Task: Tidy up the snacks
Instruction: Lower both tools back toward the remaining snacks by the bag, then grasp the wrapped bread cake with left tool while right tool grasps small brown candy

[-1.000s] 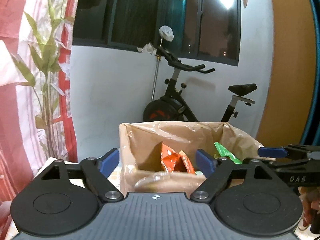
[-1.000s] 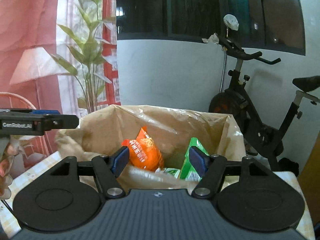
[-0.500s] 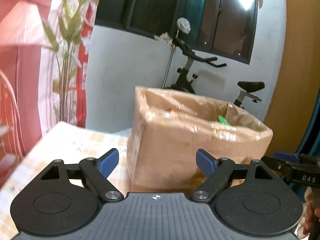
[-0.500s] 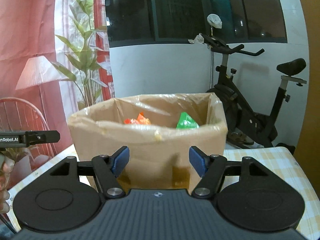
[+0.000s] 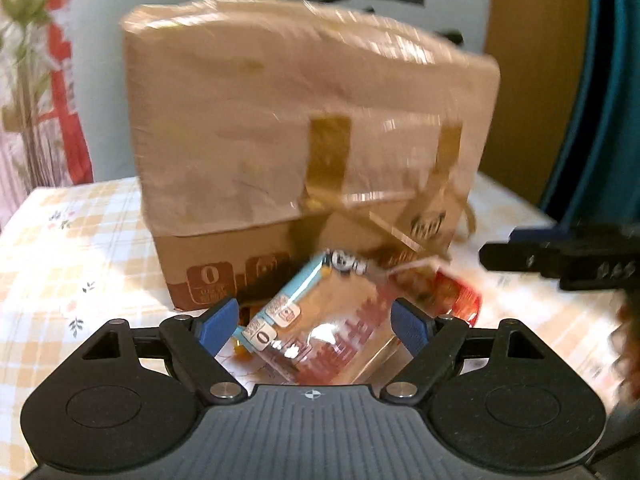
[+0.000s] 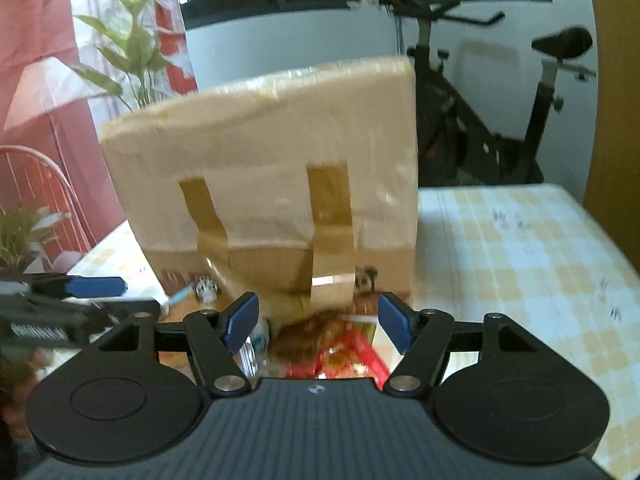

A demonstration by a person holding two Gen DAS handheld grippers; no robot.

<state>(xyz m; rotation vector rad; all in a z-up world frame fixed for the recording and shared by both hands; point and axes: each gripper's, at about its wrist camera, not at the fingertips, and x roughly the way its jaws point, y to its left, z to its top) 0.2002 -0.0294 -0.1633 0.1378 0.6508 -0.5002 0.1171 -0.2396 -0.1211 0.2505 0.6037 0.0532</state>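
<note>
**Both claws low over snack packs at foot of box**

Largest first: the tall brown cardboard box lined w/ tan plastic and strapped w/ brown tape (image 5: 304, 136) stands on the yellow-checked tablecloth (image 5: 68, 248). From this low angle its inside isn't visible, but it's prob. the collection bin, so loose packs next to it look like what's left to sort.

Snacks lie on the cloth just in front of the box base. Left wrist view: a glossy pack w/ light-blue edge and red print (image 5: 320, 332) lies flat, tilted diagonally, one corner touching or nearly touching the box. A shiny red packet (image 6: 340, 354) sits beside it, partly blurred, closest to the right claw.

Left gripper (image 5: 312, 330): jaws spread wide, straddling the blue-edged pack, gripping nothing; contact w/ the pack can't be confirmed. Right gripper (image 6: 318, 322): also wide apart, empty, poised over the red packet.

Judgement: each claw is lined up on its own pack, i.e. approach stage before a pinch. Slick film may slip or crumple, so a grip near an edge seam seems safer.
</note>
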